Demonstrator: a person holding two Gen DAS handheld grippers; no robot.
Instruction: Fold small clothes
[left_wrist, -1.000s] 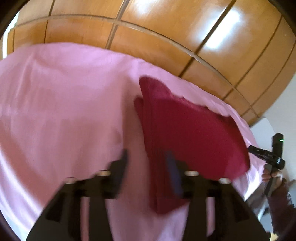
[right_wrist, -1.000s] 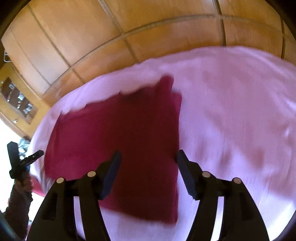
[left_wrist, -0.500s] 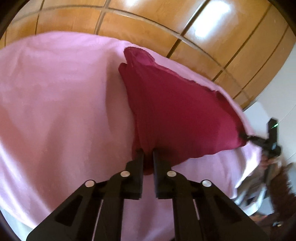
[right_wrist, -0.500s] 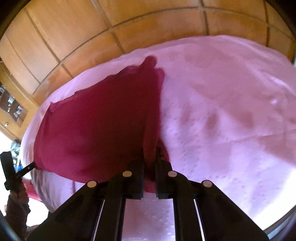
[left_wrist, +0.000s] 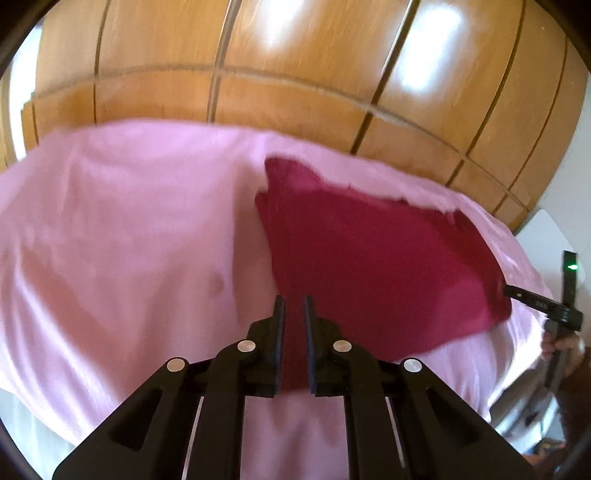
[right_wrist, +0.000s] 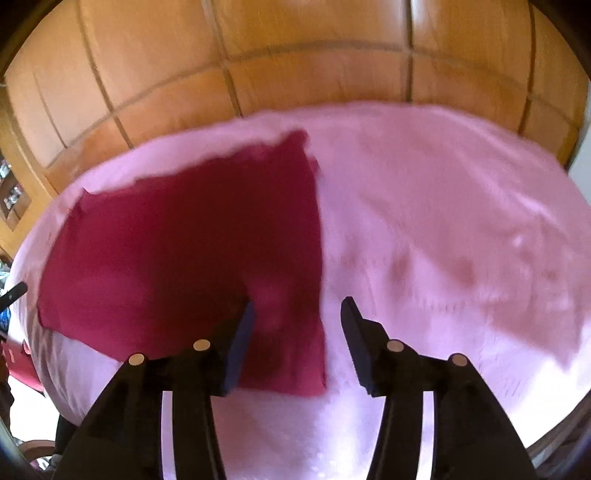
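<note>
A dark red cloth (left_wrist: 373, 258) lies spread on the pink sheet (left_wrist: 129, 240). My left gripper (left_wrist: 294, 306) is shut on the cloth's near edge; red fabric shows between its fingers. In the right wrist view the same cloth (right_wrist: 192, 243) lies flat at the left and centre. My right gripper (right_wrist: 298, 308) is open above the cloth's near right corner, with the left finger over the cloth and the right finger over the pink sheet (right_wrist: 443, 229). The right gripper also shows in the left wrist view (left_wrist: 535, 302) at the cloth's far right corner.
A wooden panelled wardrobe (left_wrist: 295, 74) stands behind the sheet-covered surface, also in the right wrist view (right_wrist: 295, 55). The sheet drops off at the near edges. Red and other items (right_wrist: 22, 365) lie low at the left.
My right gripper has opened and let go of the cloth, which now lies flatter. My left gripper stays shut on the cloth's edge. Both views are blurred by motion.
</note>
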